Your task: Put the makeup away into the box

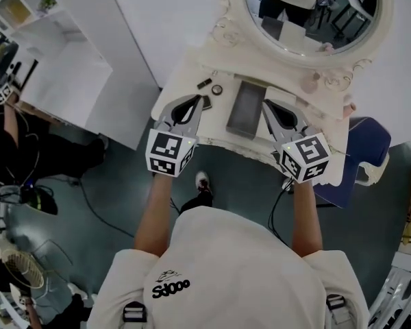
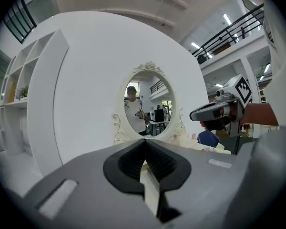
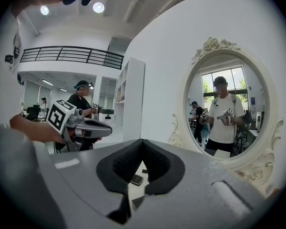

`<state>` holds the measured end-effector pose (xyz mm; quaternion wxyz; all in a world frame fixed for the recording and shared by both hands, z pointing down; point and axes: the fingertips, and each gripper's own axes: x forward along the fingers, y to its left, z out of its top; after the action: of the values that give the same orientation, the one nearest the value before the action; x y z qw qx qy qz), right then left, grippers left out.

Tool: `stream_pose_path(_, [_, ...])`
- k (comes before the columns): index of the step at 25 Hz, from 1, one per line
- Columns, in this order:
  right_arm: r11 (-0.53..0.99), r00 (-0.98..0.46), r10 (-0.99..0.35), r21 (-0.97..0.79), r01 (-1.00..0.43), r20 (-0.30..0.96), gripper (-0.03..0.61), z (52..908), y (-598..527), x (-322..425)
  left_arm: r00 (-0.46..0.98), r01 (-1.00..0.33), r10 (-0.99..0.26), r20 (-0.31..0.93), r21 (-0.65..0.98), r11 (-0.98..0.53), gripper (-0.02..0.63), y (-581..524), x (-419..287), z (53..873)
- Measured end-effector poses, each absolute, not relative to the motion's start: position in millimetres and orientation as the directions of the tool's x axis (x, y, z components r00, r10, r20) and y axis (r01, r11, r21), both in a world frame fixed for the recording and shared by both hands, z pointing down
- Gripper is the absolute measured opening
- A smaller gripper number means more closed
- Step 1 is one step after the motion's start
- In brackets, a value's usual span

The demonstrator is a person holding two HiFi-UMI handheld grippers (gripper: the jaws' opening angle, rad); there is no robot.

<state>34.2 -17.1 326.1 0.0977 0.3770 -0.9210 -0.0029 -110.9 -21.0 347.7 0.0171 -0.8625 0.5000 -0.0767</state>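
A grey oblong box (image 1: 245,110) lies in the middle of the white vanity table (image 1: 192,67). Left of it are a small dark stick-like makeup item (image 1: 204,83) and a small round compact (image 1: 217,90). My left gripper (image 1: 200,102) hovers over the table's front edge, just left of the box, jaws shut and empty (image 2: 145,141). My right gripper (image 1: 266,106) is level with it, just right of the box, also shut with nothing held (image 3: 142,141). Below its jaws, the right gripper view shows a dark makeup piece (image 3: 136,179) on the tabletop.
An oval ornate mirror (image 1: 312,5) stands at the table's back. A blue chair (image 1: 366,149) is at the right. A white shelf unit (image 1: 55,53) stands left, with another person (image 1: 7,136) beside it. Small pinkish items (image 1: 309,82) sit near the mirror's base.
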Motion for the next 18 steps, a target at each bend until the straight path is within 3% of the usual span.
stream_pose_path(18, [0.716,-0.663,-0.659,0.026,-0.698,0.356,0.002,387.3,-158.5,-26.0,0.525,-0.834,-0.773,0.355,0.033,-0.551,0.017,-169.6,-158.9,421.4])
